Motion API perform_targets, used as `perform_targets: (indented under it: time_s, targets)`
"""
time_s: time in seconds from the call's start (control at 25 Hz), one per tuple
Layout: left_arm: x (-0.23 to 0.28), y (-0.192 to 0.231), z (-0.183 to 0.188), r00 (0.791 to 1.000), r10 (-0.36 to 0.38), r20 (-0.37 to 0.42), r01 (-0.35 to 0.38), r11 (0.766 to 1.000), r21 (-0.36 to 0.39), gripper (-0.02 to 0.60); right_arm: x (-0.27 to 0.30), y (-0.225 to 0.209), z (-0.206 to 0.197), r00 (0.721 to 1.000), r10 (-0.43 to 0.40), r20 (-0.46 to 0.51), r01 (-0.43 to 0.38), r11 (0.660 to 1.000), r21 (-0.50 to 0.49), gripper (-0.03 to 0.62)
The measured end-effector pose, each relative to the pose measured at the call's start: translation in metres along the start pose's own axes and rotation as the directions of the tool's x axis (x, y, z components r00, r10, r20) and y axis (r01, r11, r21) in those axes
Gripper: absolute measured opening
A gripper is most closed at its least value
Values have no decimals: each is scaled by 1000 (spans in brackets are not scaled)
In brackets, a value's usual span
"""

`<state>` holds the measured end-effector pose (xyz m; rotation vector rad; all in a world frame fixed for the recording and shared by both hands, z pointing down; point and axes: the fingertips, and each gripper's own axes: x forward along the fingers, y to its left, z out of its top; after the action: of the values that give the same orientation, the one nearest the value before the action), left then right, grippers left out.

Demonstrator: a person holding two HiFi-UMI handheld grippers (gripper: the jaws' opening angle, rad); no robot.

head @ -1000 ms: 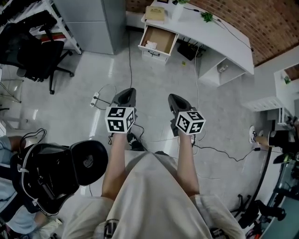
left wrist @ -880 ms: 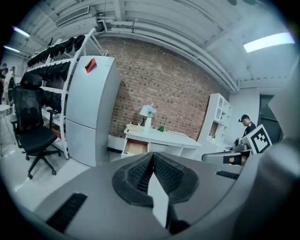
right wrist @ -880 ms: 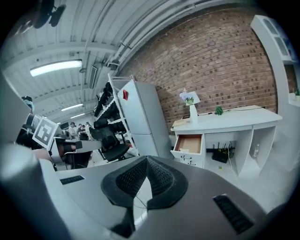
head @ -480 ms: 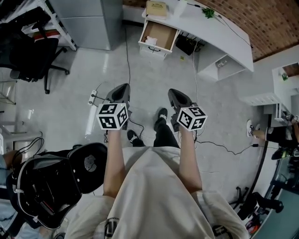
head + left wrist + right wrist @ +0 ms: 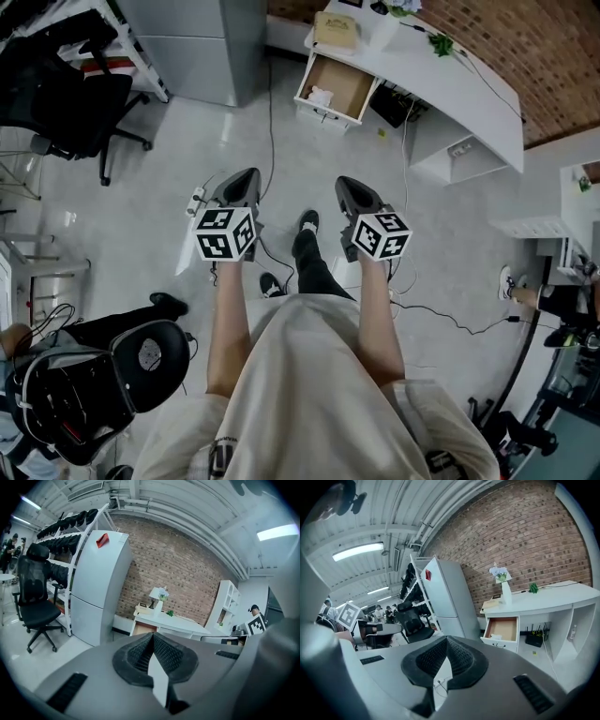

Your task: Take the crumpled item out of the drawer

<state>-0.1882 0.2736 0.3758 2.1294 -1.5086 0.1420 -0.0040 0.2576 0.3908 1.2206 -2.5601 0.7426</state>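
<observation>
The open wooden drawer point(image 5: 337, 86) hangs out of the white desk point(image 5: 459, 89) far ahead, with a crumpled white item point(image 5: 321, 96) lying in its left part. My left gripper point(image 5: 246, 180) and right gripper point(image 5: 349, 187) are held side by side in front of me over the floor, well short of the drawer. Both are shut with nothing between the jaws. In the right gripper view the drawer point(image 5: 502, 629) and the crumpled item point(image 5: 495, 636) show beyond the shut right gripper point(image 5: 446, 641). The left gripper point(image 5: 152, 637) points at the desk point(image 5: 180, 624).
A grey fridge point(image 5: 211, 47) stands left of the desk. Black office chairs point(image 5: 75, 103) point(image 5: 103, 384) sit at the left. Cables and a power strip point(image 5: 196, 200) lie on the floor ahead. A book point(image 5: 336, 30) and vase are on the desk. The person's leg point(image 5: 309, 261) steps forward.
The person has walked on across the floor, a leg swinging forward. Both grippers stay shut and level; the chair at lower left has slid back.
</observation>
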Motion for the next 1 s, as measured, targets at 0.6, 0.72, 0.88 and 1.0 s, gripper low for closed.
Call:
perform_targets:
  time_s: [0.6,0.72,0.88,1.0]
  targets:
    - [158,12,68,995,20,-101,-4,988,154,15,118,-119,94,999,15,-43,-17,998,-65,23]
    - [191,3,75,993,14,-119,7,985,173,15,129,-144,105,998,22,-61,-27,996,-83,23]
    - [229,-11,84,994,2,-113,16,987,159,15,138,-171,113,996,31,-89,-41,994,-106,23]
    - [254,-26,82,993,-9,-114,26,987,156,15,138,-195,112,993,31,-114,-44,992,-116,24]
